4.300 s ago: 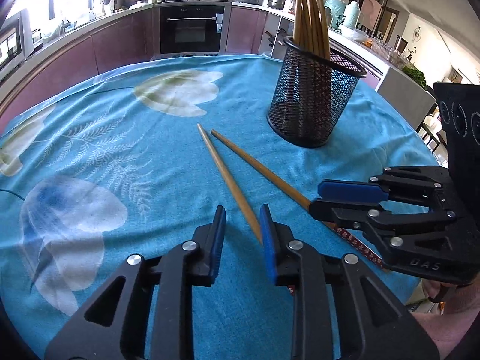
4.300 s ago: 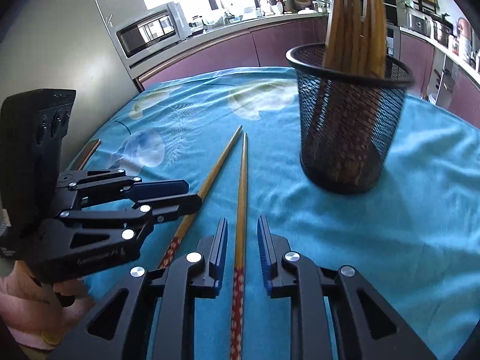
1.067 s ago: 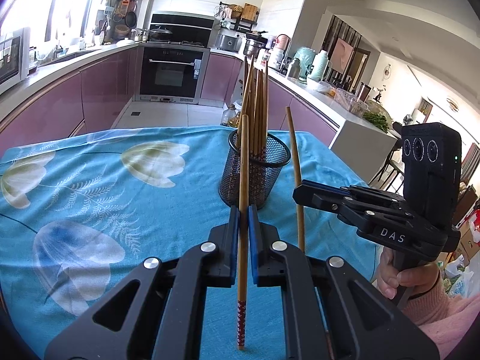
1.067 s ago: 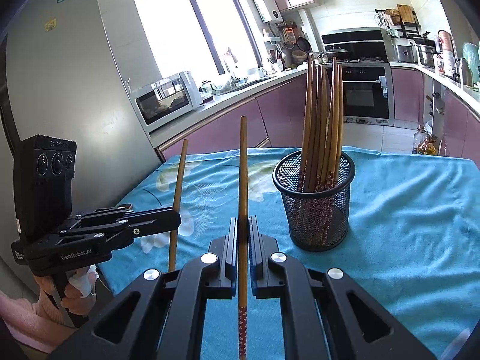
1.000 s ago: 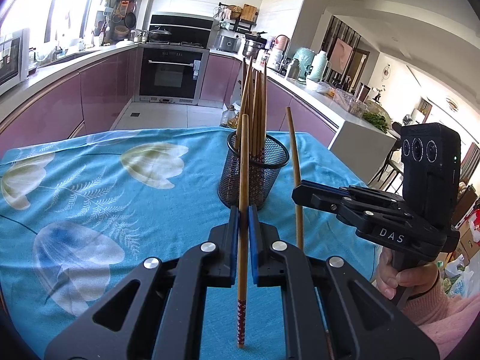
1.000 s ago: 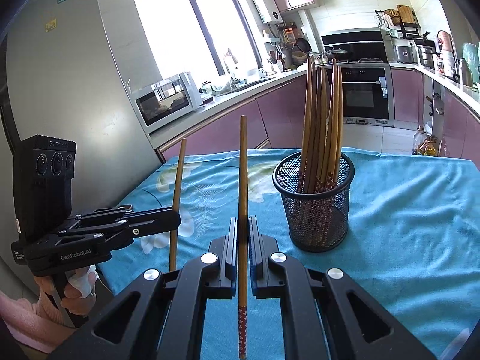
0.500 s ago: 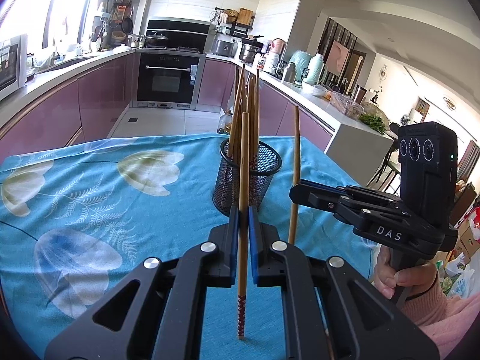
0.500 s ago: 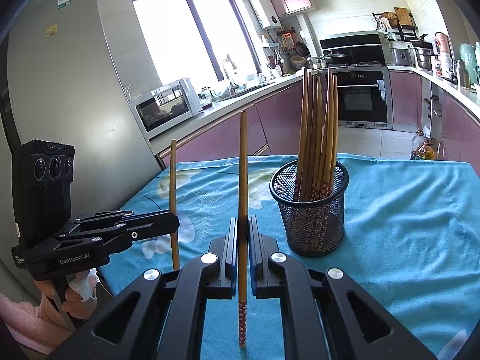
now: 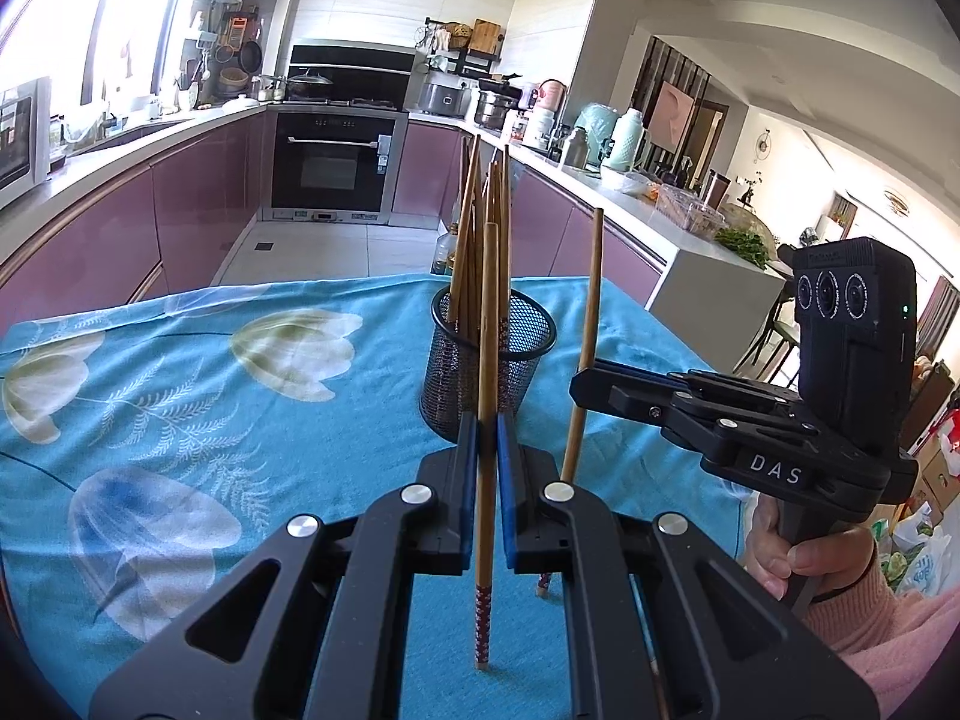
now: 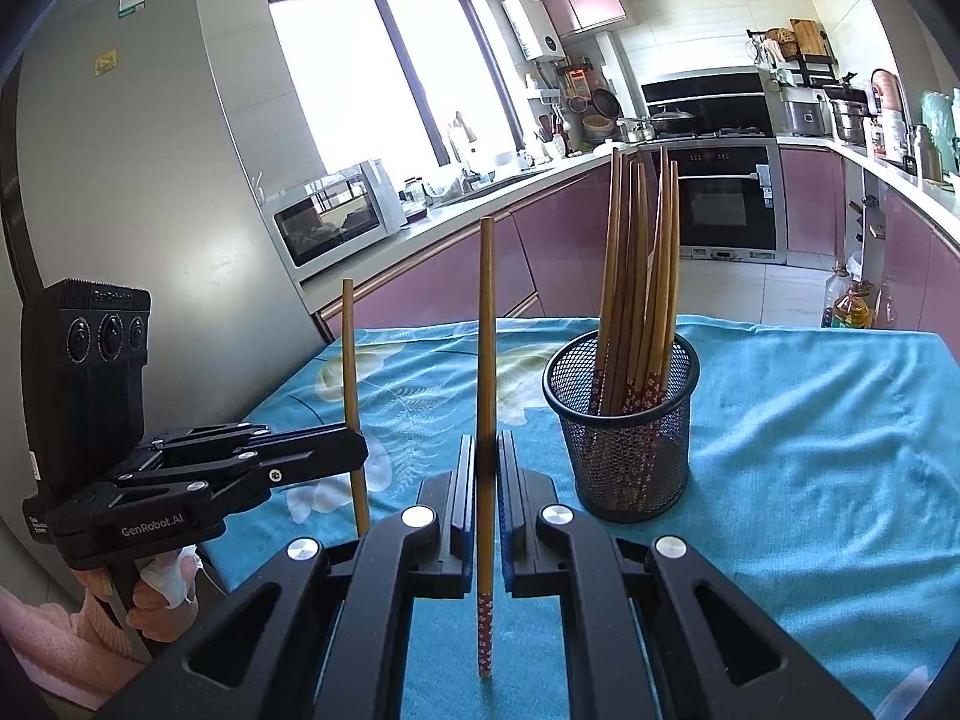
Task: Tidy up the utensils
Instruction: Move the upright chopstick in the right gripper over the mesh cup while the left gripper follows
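Observation:
My left gripper (image 9: 486, 429) is shut on a wooden chopstick (image 9: 487, 324) that stands upright, patterned end down, above the cloth. My right gripper (image 10: 486, 450) is shut on a second upright chopstick (image 10: 485, 336). In the left wrist view the right gripper (image 9: 579, 384) shows at the right, holding its chopstick (image 9: 591, 300). In the right wrist view the left gripper (image 10: 354, 450) shows at the left with its chopstick (image 10: 349, 360). A black mesh holder (image 10: 624, 438) (image 9: 489, 360) with several chopsticks stands ahead of both grippers, apart from them.
The table wears a turquoise floral cloth (image 9: 180, 396) (image 10: 810, 450). Its far edge lies just behind the holder, its right edge near the hand in a pink sleeve (image 9: 864, 600). Kitchen counters and an oven (image 9: 333, 162) stand beyond.
Since about four seconds ago both chopsticks were picked off the cloth and turned upright. Over the last second both grippers rose slightly and drew back from the holder, which looks smaller.

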